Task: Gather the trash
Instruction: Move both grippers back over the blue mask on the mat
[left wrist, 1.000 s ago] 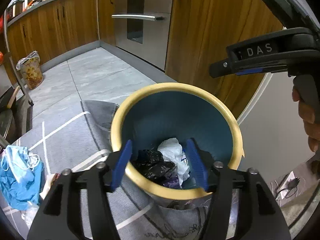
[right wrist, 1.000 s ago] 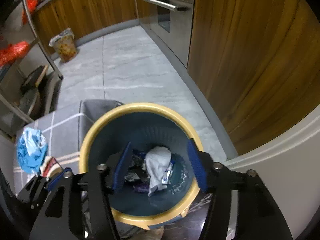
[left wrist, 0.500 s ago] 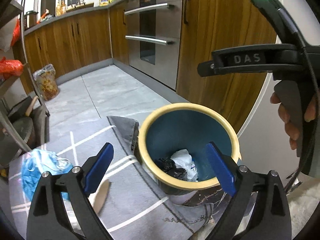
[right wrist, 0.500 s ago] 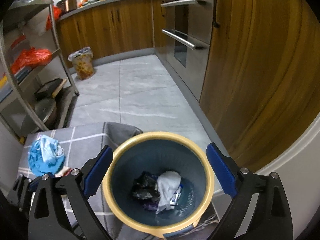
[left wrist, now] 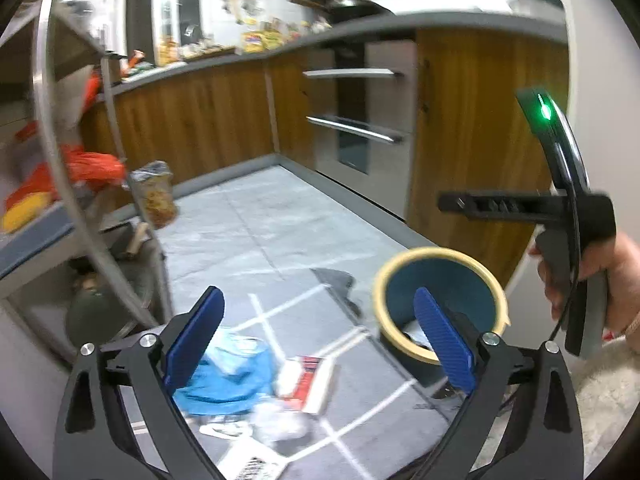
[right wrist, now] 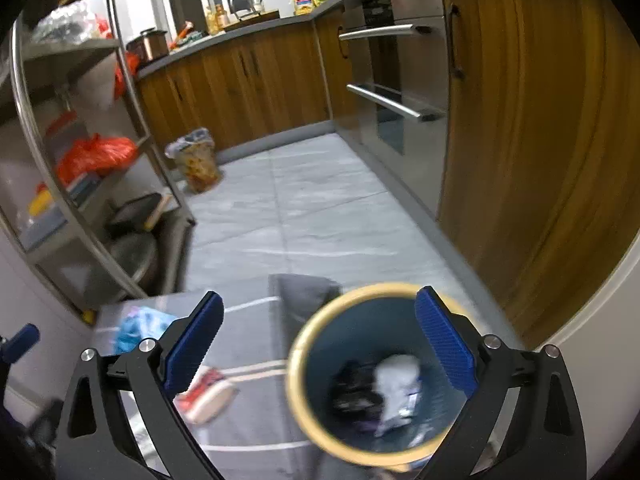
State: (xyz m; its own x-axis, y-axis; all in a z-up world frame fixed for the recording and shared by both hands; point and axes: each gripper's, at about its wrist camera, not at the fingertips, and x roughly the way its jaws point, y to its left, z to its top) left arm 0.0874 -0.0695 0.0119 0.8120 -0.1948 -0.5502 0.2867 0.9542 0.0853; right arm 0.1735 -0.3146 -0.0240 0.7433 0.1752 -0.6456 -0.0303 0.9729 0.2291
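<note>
A round trash bin (right wrist: pixel 362 380) with a teal inside and a pale yellow rim stands on a grey rug (left wrist: pixel 360 412) on a kitchen floor, close to a wooden cabinet. Inside it, at the bottom, lie a crumpled white piece (right wrist: pixel 396 380) and a dark crumpled piece (right wrist: pixel 354 388), so some trash is already collected.

More trash is left on the rug beside the bin: a blue face mask (left wrist: pixel 228 376), a red and white packet (left wrist: pixel 310 376) just next to it, and some pale crumpled scraps (left wrist: pixel 276 424) nearer the camera. These pictures are motion-blurred, so finer detail cannot be made out.

The left gripper (left wrist: pixel 316 348) has its jaws spread wide with nothing between them; they have just been opening. It looks down over the mask and the packet, with the bin off to its right. The right gripper (right wrist: pixel 318 350) is likewise spread wide and empty, its jaws also just opened, and hangs above the bin's left rim. In the left view a hand (left wrist: pixel 600 280) holds the right gripper's handle.

The task looks partly done: the items on the rug have yet to be picked up and dropped in the bin.
</note>
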